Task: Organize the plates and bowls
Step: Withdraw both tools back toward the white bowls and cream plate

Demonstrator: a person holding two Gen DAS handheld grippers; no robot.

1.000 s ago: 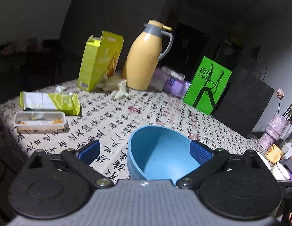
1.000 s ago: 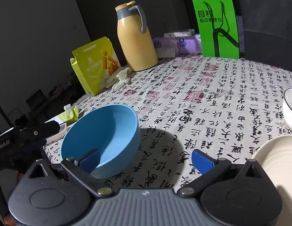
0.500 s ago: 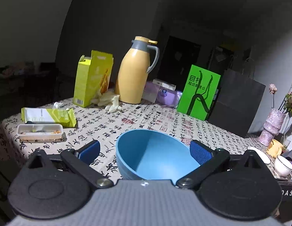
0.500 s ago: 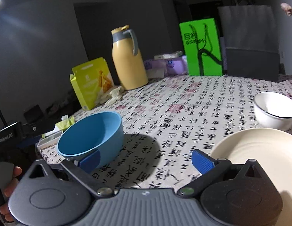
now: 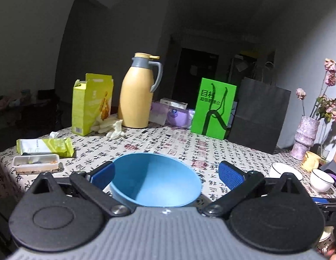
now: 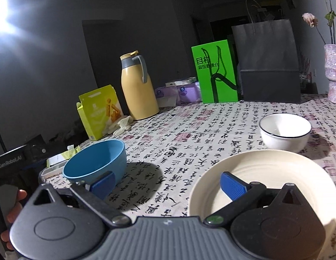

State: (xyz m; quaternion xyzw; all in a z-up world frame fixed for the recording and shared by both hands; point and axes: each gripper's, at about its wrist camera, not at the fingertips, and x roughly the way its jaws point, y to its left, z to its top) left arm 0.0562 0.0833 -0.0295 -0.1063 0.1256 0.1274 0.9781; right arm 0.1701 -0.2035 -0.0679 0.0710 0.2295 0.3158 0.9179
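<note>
Now both grippers gape, left gripper (image 5: 165,174) flanking blue bowl (image 5: 155,179).

Both hand-held grippers (image 5: 165,174) (image 6: 167,183) gape (left, right).

Each handheld gripper, left gripper (image 5: 165,174) and right gripper (image 6: 167,183), has a ribbed grey housing flanked by two round black discs with raised circular centres. Black link arms run forward from silver pivot screws; one screw on the right unit looks green. The fingers carry ribbed blue pads (image 5: 227,174). In the right wrist view, bare fingers of the person's left hand (image 6: 13,212) wrap a black body lettered "GenRobot.AI" in white.
</note>
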